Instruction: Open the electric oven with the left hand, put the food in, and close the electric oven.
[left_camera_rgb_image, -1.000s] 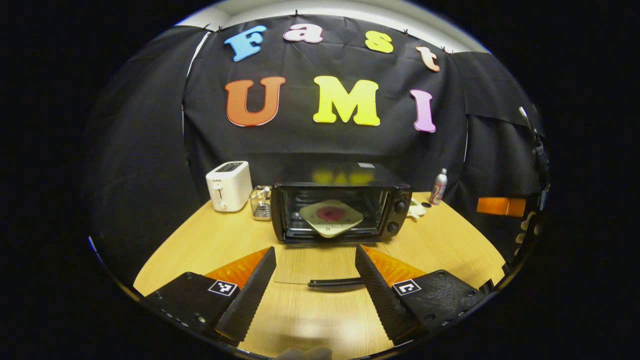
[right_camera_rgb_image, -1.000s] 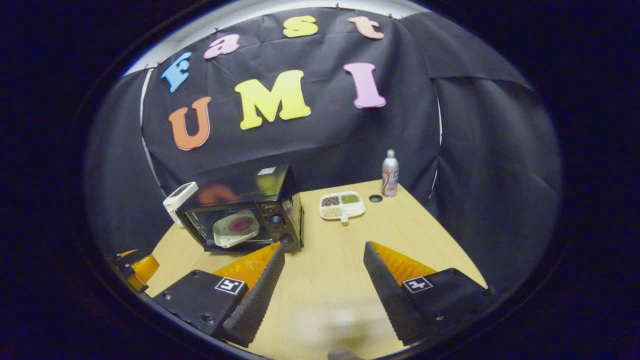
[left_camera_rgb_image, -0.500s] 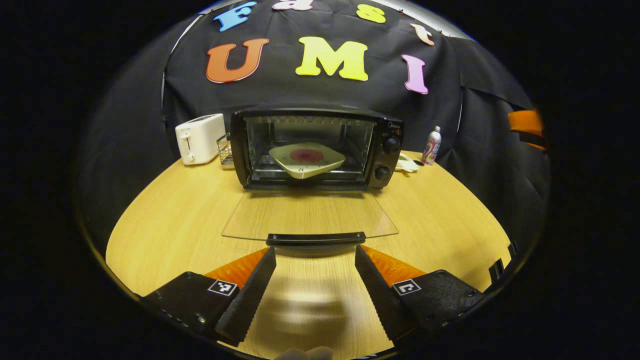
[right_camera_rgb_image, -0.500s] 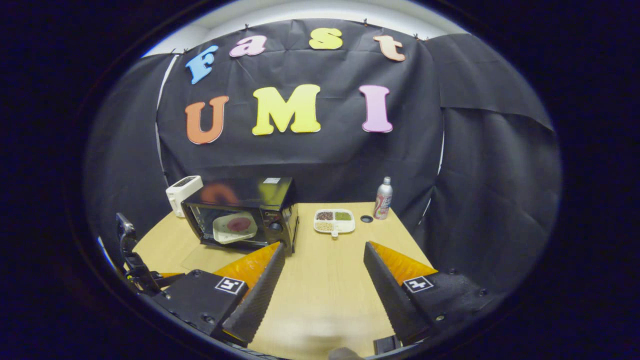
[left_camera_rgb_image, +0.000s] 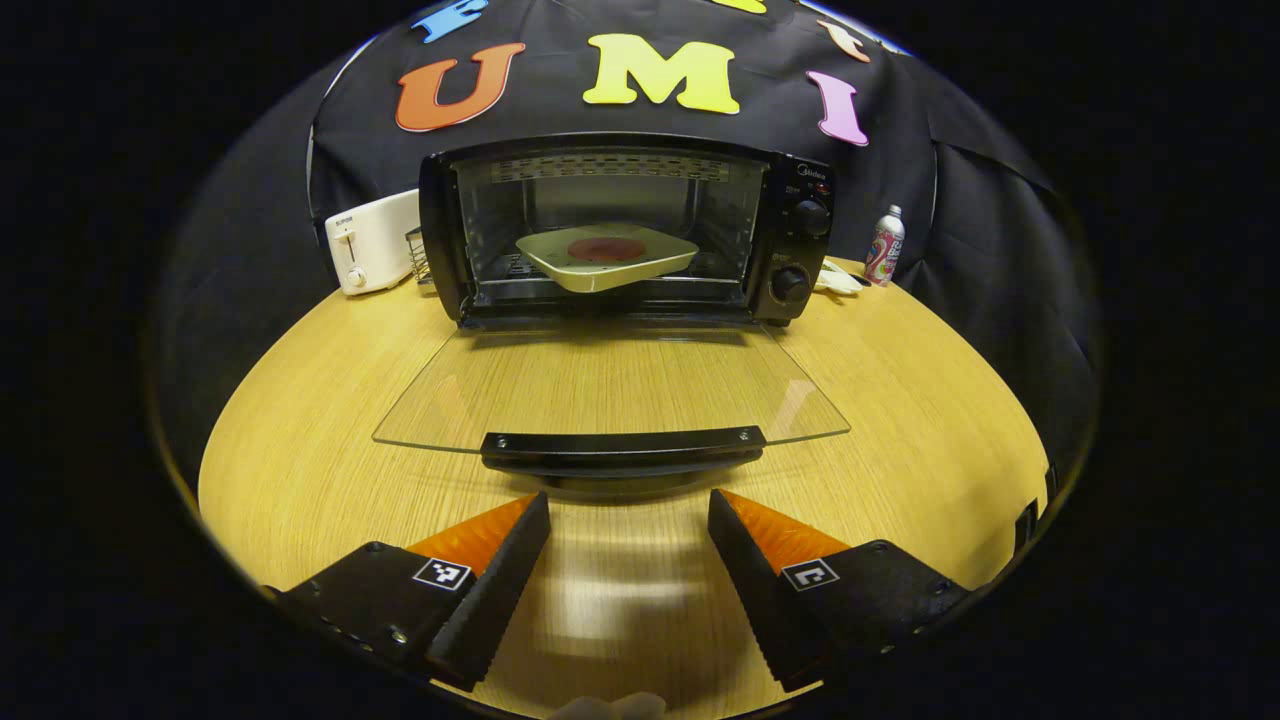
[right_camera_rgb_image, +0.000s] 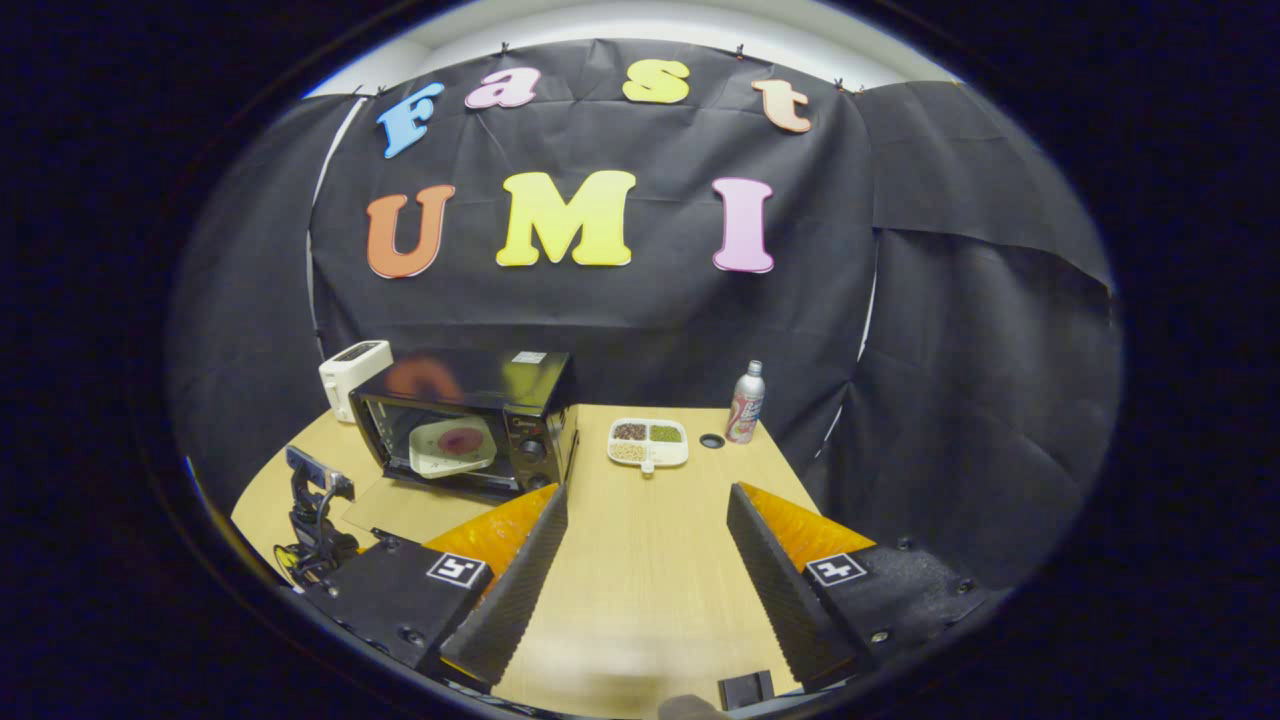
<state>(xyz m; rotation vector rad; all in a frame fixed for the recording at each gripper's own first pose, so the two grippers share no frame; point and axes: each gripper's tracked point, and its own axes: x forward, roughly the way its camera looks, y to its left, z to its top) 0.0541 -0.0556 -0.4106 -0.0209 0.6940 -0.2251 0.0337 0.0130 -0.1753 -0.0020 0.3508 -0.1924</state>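
Nearing oven door handle (left_camera_rgb_image: 623, 442) now.

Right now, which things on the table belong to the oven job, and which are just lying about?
Job: black electric oven, its lowered glass door, cream square plate of food inside.
Lying about: white toaster, metal can, white divided snack tray.

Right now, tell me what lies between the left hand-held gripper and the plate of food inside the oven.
In the left gripper view, the open glass door with its black handle lies flat between the left hand-held gripper and the plate in the oven.
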